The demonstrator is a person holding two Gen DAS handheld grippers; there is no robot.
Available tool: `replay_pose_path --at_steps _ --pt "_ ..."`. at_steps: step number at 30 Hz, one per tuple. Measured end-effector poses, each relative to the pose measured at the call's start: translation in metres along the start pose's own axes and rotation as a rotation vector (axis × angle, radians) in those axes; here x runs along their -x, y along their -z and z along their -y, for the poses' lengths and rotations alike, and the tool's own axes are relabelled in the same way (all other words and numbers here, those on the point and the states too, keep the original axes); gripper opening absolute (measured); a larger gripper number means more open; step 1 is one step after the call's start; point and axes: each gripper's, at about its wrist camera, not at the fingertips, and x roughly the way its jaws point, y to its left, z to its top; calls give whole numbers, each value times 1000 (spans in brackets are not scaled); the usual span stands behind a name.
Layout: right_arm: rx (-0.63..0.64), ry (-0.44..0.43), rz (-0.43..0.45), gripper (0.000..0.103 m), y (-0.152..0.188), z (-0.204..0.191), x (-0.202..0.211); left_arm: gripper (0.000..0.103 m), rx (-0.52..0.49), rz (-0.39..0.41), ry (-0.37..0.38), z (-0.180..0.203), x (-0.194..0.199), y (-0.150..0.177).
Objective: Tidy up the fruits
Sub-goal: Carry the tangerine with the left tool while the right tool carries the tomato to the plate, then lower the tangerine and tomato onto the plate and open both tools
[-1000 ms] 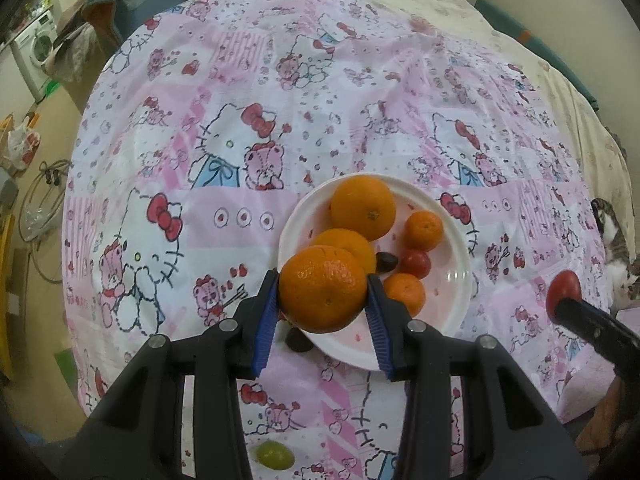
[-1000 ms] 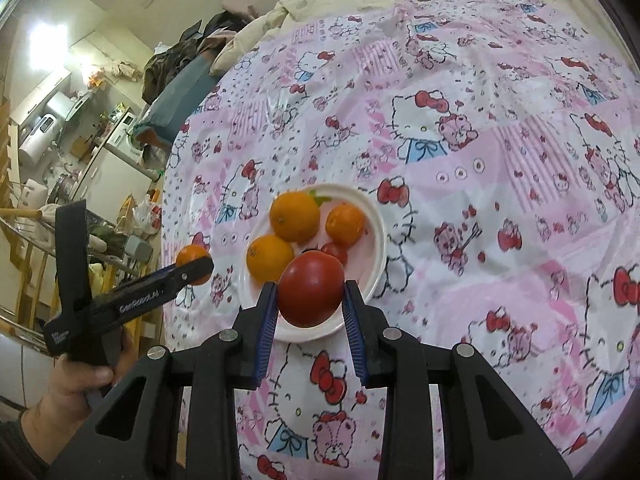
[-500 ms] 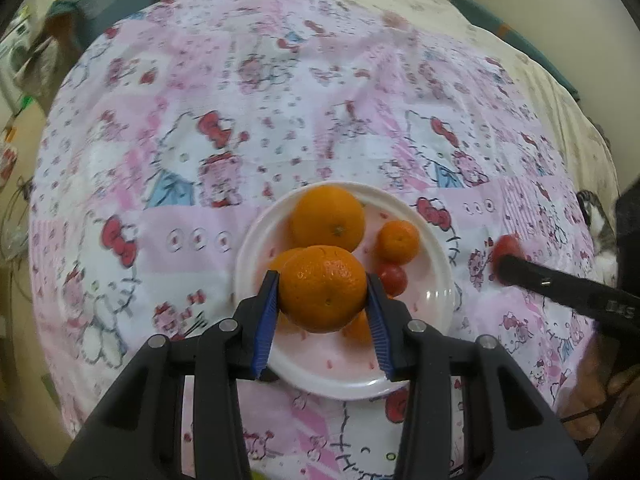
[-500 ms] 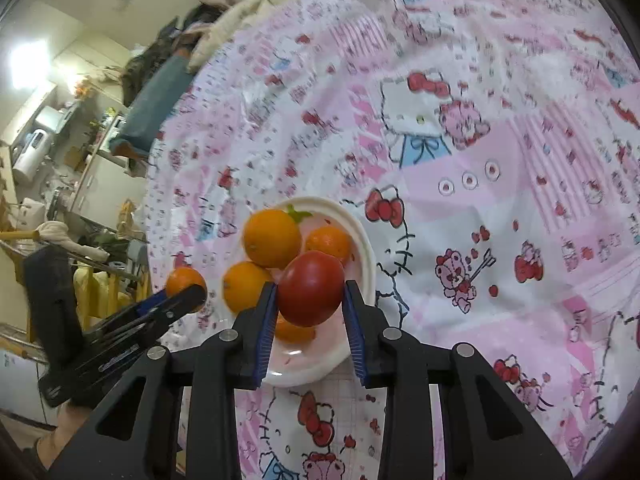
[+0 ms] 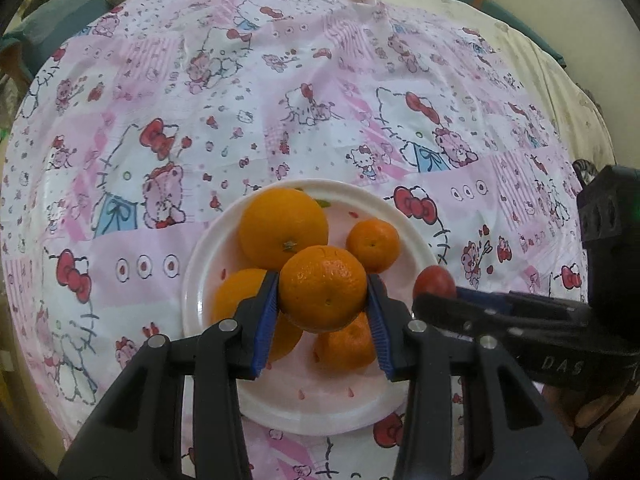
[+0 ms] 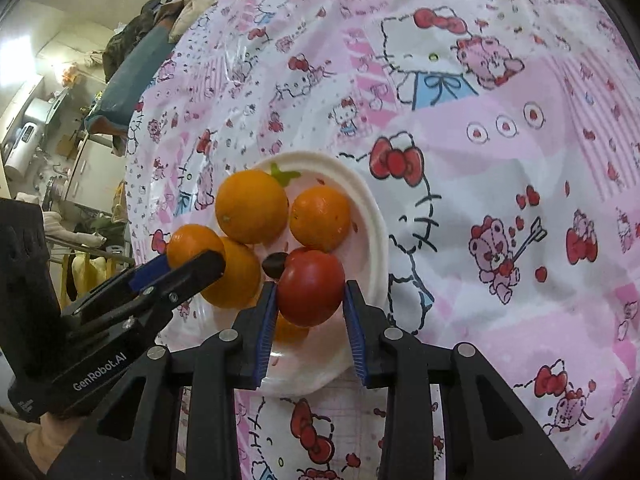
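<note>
My left gripper [image 5: 322, 312] pinches a mandarin [image 5: 322, 287] between its blue pads, and my right gripper [image 6: 311, 312] clamps a red tomato [image 6: 311, 287]. Both have closed in over the last second and now hang right above the white plate [image 5: 320, 408], which looked farther off before. On it sit a large orange [image 5: 282, 227] and smaller mandarins [image 5: 373, 245]. I judge both fruits ready for release, onto bare plate. Beyond lies the pink Hello Kitty cloth [image 5: 280, 92].
</note>
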Motion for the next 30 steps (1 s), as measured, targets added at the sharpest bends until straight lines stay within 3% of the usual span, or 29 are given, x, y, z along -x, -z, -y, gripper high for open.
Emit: replay_pose_path --at_steps 10,14,27,28,30 --pt "-30 -21 17 37 -1 8 8 39 -4 -15 -16 1 -12 -1" --pt "-69 -28 49 56 -2 17 19 39 -10 -10 -22 2 -13 -2" --pt "-104 -9 105 56 0 28 45 40 -50 -27 -69 11 -22 -3" --pt "-106 -6 106 57 0 29 46 42 -54 -29 -72 12 -22 -2" --pt "-108 1 107 57 0 30 47 58 -62 -28 -48 14 -21 -2"
